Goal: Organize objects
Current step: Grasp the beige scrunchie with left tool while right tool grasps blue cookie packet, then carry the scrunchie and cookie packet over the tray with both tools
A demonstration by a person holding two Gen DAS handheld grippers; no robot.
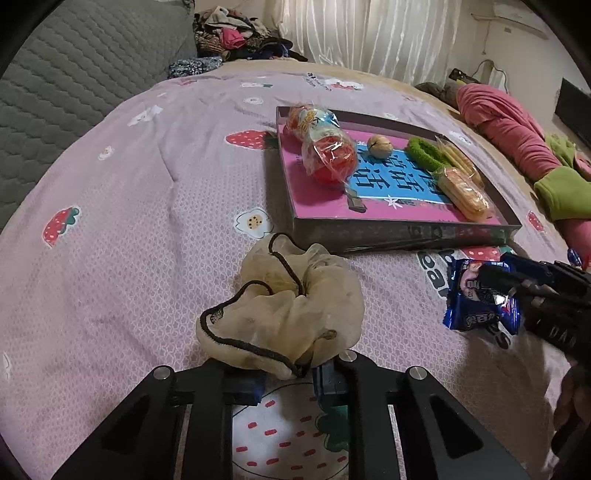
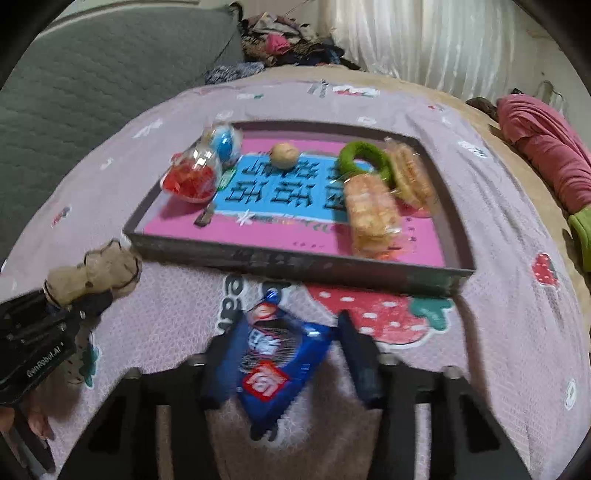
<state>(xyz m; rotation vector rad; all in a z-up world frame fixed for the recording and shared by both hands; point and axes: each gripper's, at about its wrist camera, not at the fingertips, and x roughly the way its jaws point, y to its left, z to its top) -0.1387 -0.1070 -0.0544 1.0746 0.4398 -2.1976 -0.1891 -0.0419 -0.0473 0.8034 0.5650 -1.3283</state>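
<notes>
A cream gauze scrunchie (image 1: 284, 306) with black trim lies bunched on the pink strawberry bedcover (image 1: 129, 221), and my left gripper (image 1: 290, 374) is shut on its near edge. It also shows in the right wrist view, where the scrunchie (image 2: 96, 273) sticks out of the left gripper (image 2: 79, 304). My right gripper (image 2: 284, 360) is shut on a blue snack packet (image 2: 269, 362), which fills the gap between its fingers; the view is blurred. In the left wrist view the right gripper (image 1: 496, 290) holds the packet (image 1: 469, 295) at the right. A shallow dark tray (image 2: 295, 264) with a pink and blue floor sits just beyond both.
The tray (image 1: 406, 230) holds a red jelly bag (image 1: 328, 155), a walnut (image 1: 378, 144), a green hair ring (image 1: 424, 153) and two biscuit packs (image 1: 461, 192). A grey quilted cushion (image 1: 74, 74) stands at the left, a clothes pile (image 1: 236, 33) behind, a pink garment (image 1: 509, 133) at the right.
</notes>
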